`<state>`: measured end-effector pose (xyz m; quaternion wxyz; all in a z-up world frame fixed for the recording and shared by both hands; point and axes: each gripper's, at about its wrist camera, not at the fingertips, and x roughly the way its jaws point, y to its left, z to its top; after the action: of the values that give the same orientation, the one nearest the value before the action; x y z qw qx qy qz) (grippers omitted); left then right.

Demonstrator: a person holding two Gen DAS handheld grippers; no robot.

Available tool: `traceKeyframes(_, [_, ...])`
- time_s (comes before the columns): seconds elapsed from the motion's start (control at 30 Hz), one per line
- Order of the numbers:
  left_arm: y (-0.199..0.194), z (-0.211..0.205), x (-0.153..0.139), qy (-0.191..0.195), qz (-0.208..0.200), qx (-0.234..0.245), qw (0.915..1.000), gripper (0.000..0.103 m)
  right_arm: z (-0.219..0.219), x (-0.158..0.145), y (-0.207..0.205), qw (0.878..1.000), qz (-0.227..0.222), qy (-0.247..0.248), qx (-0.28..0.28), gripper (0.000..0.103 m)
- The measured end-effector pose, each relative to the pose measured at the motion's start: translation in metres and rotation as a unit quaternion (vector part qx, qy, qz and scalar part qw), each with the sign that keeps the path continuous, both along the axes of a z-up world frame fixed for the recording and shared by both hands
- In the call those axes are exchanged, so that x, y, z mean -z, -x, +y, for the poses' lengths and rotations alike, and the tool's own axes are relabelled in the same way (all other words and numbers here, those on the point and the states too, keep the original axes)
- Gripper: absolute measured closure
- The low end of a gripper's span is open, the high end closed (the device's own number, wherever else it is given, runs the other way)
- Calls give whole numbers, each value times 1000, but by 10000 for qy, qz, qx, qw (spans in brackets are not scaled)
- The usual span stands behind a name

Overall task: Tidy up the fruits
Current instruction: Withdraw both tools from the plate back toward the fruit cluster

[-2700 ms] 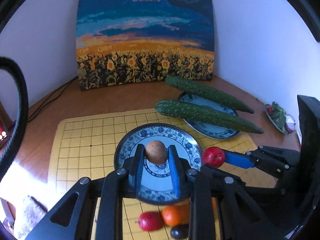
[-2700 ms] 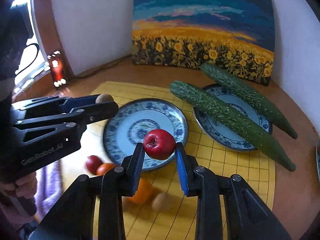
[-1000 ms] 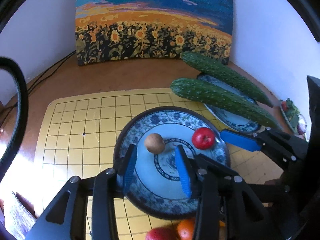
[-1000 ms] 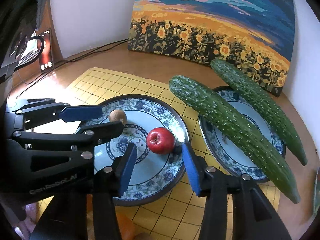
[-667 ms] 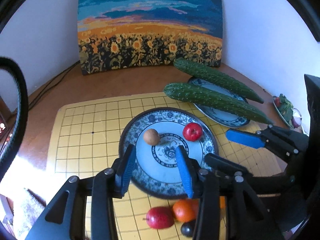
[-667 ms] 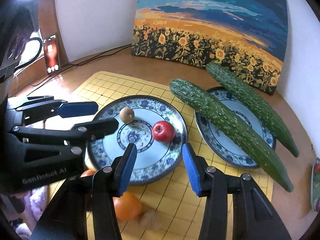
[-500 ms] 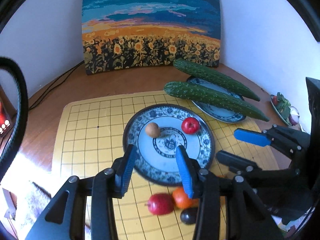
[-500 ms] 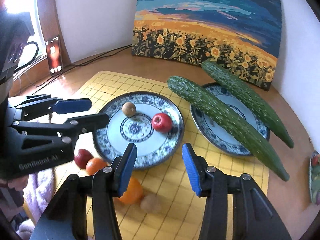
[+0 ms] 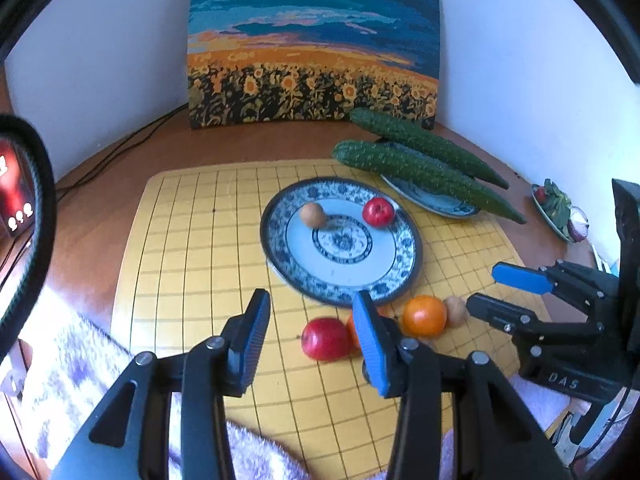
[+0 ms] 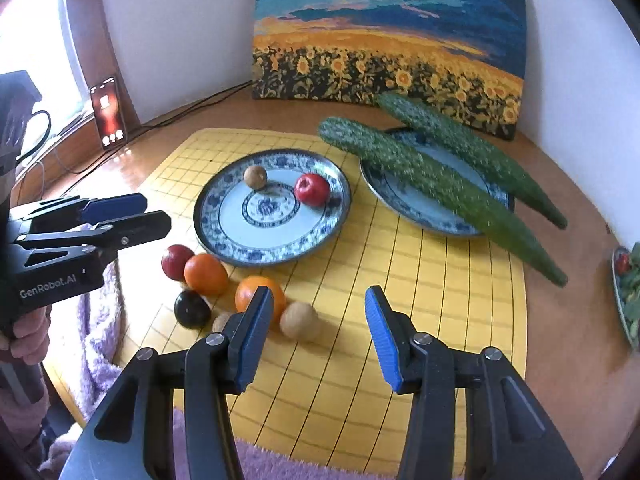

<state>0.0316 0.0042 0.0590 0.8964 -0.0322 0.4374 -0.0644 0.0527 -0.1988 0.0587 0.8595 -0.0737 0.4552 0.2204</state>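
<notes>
Fruit sorting, mid-task: two pieces, a red apple (image 10: 313, 188) and a small brown fruit (image 10: 255, 176), already lie apart on the glazed blue-and-white plate (image 10: 224, 236), while the rest wait in a loose cluster on the yellow gridded board (image 10: 420, 280) just beside the plate's near rim. I hold both tools above that cluster: the left gripper (image 9: 308, 340) has its ribbed blue pads parted with nothing between them, over a second red apple (image 9: 326, 338); the right gripper (image 10: 316, 336) is likewise parted and empty, near an orange (image 10: 256, 294) and a tan, matte round fruit (image 10: 299, 321). A dark glossy fruit (image 10: 191, 309) sits at the cluster's edge. I judge the next move to be a descent and a light pinch; these smooth round bodies may roll.
</notes>
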Motion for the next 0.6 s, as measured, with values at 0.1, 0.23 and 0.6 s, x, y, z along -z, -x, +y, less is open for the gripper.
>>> traceKeyframes(0.1, [5,2,5,-8,38,-3,10000,58,-6,5,3,9999,87,-49,115,54])
traceKeyframes(0.23, [11,5,13,15,93,-10,10000,57,-13,9,9,9996,160,-114,199,54])
traceKeyframes(0.6, [14,1,27,199,259,85,9994,57,-21,22,25,9991,195,-127,352,54])
